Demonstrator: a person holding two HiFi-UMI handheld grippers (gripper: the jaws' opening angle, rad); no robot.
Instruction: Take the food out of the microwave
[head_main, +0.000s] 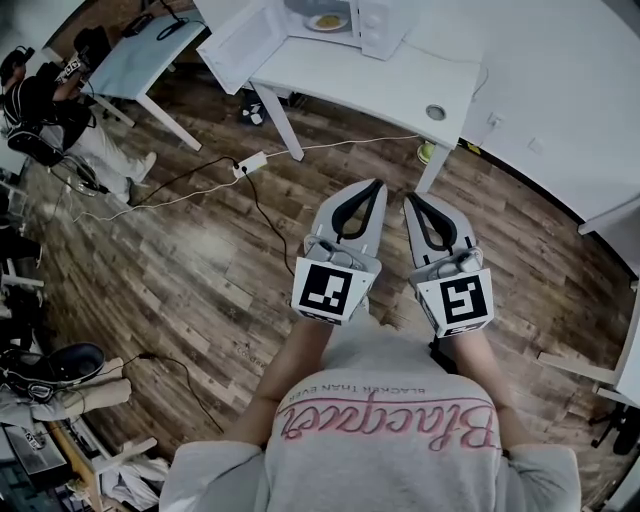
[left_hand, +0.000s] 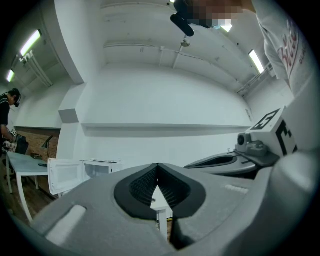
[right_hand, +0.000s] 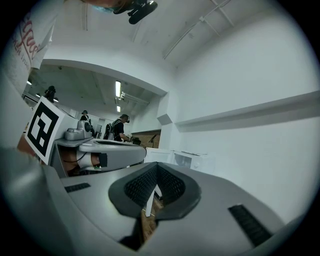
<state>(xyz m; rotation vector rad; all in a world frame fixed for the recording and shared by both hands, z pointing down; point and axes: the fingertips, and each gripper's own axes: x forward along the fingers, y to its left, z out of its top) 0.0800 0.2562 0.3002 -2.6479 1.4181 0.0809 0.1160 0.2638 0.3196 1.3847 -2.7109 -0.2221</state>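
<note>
A white microwave (head_main: 372, 22) stands on a white table (head_main: 380, 85) far ahead, its door (head_main: 235, 42) swung open to the left. Inside it lies a plate of food (head_main: 326, 21). My left gripper (head_main: 377, 186) and right gripper (head_main: 409, 200) are held side by side over the wooden floor, well short of the table, both shut and empty. In the left gripper view the microwave (left_hand: 97, 169) shows small at the left with its door (left_hand: 65, 175) open. In the right gripper view the microwave (right_hand: 192, 159) sits beyond the closed jaws.
A white power strip (head_main: 249, 164) and cables lie on the floor between me and the table. Table legs (head_main: 278, 122) stand ahead. A second table (head_main: 140, 62) and a person (head_main: 55, 110) are at the far left. More white furniture (head_main: 560, 90) runs along the right.
</note>
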